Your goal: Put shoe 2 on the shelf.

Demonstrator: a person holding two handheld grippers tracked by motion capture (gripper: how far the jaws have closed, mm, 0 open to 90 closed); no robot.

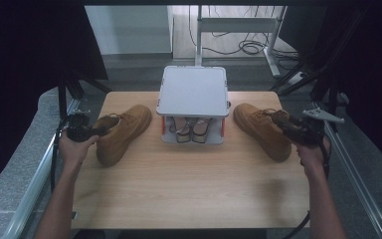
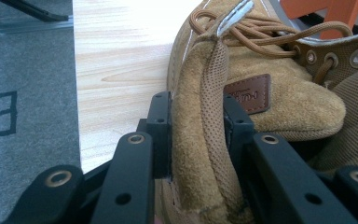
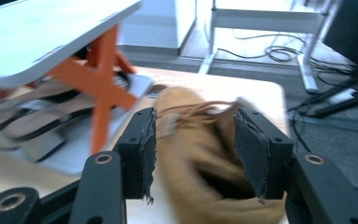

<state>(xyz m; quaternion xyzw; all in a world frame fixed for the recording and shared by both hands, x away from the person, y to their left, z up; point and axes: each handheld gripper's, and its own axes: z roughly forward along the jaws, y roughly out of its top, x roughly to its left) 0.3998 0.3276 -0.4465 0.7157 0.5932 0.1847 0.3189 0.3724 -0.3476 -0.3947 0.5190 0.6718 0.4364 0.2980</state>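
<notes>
Two tan suede boots lie on the wooden table (image 1: 189, 189), one on each side of a small rack. My left gripper (image 1: 99, 131) is shut on the heel collar of the left boot (image 1: 124, 130). In the left gripper view the pads (image 2: 162, 126) press the collar of that boot (image 2: 279, 98) from both sides, midway at the left gripper (image 2: 198, 109). My right gripper (image 1: 282, 121) hovers at the ankle opening of the right boot (image 1: 258, 128). Its jaws stand open in the right gripper view (image 3: 193, 135), and the blurred right boot (image 3: 200, 158) lies beyond them, untouched.
A white two-tier shoe rack (image 1: 194, 89) with orange struts stands at the table's far middle, with sandals (image 1: 189, 130) on its lower shelf. It appears at the left as the shoe rack (image 3: 51, 42). Metal rails run along both table sides. A desk frame and cables (image 1: 248, 47) lie behind.
</notes>
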